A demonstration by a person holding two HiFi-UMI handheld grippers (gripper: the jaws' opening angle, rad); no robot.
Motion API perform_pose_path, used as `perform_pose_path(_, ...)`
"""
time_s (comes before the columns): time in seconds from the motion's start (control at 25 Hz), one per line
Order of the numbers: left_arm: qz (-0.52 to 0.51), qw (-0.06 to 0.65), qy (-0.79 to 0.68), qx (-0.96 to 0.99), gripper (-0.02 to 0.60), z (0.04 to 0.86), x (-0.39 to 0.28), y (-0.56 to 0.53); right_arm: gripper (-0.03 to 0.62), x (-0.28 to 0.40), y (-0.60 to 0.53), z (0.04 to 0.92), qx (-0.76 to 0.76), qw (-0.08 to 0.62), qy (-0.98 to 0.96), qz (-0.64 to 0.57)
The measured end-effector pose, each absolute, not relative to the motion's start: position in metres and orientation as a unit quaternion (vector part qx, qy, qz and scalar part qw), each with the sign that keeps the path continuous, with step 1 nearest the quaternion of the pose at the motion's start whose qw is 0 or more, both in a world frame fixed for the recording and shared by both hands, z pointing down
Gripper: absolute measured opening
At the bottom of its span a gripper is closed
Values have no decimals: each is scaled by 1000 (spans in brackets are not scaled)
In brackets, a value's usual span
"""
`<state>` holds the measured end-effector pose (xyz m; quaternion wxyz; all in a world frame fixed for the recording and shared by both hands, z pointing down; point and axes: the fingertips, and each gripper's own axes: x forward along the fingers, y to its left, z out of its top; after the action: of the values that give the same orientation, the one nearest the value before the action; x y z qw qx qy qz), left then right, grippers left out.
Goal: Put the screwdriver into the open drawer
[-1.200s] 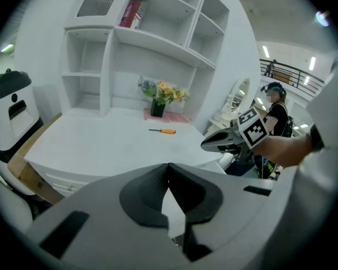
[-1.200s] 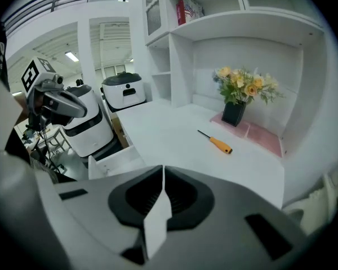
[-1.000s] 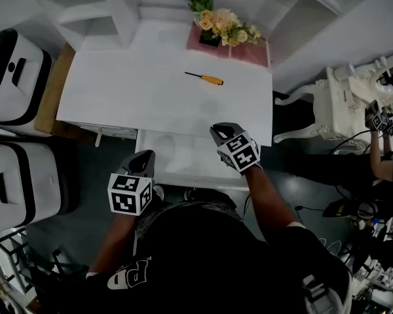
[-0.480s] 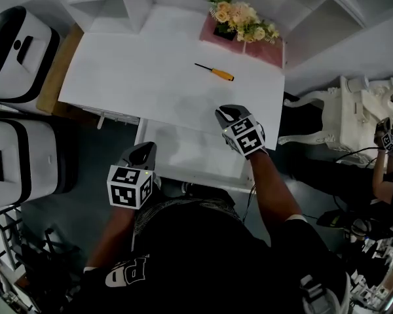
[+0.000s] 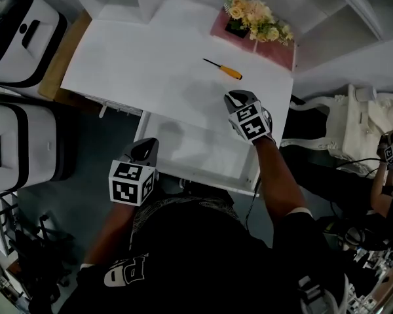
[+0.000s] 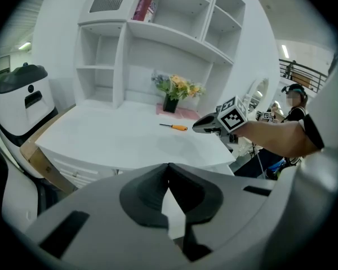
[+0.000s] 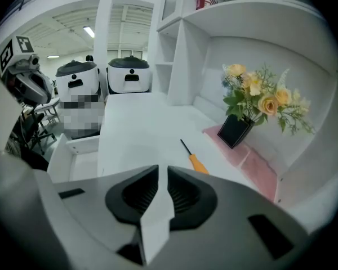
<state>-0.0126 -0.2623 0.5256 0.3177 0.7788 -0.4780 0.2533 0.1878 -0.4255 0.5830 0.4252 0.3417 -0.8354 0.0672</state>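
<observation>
1. The white table (image 5: 150,64) fills the middle of the scene. A white shelf unit (image 6: 158,38) rises from its far edge.
2. Two white-and-black machines (image 5: 19,38) stand on the floor off the table's left end.
3. The open drawer (image 5: 203,183) is pulled out from under the table's near edge, towards me. Its white inside faces up.
4. My right claw (image 5: 239,100) hangs over the near right part of the table, just beyond the drawer, pointing down and forward. Its jaws have just been opening. They now stand a narrow slit apart, with nothing between them and nothing held.
5. My left claw (image 5: 143,148) is held lower, off the drawer's left front corner and over the dark floor. Its jaw tips meet and grip nothing. Its marker cube (image 5: 131,182) faces up at me.
6. A bunch of pale yellow and peach flowers (image 5: 255,18) in a dark vase sits on a pink mat (image 5: 275,51) at the table's far right corner.
7. The screwdriver (image 5: 224,69) lies flat on the table, well outside the drawer — between the mat and my right claw. It is near the claw's tips and ahead of them, not touching. Its orange handle lies to the flower side and its thin dark shaft points to the left, away from them.
</observation>
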Motion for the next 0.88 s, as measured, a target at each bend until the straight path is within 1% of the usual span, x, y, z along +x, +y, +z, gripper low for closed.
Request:
perform_pose_path(0.44, 257, 323, -491, 767, 11, 525, -16, -256, 64, 195, -491, 599, 327, 480, -814, -32)
perform_pose_path(0.68, 257, 326, -499, 761, 11, 524, -24, -251, 81, 190, -514, 622, 300, 514, -801, -65)
perform_pose_path(0.88, 260, 328, -503, 756, 11, 527, -29, -250, 81, 186, -531, 642, 283, 545, -785, -79)
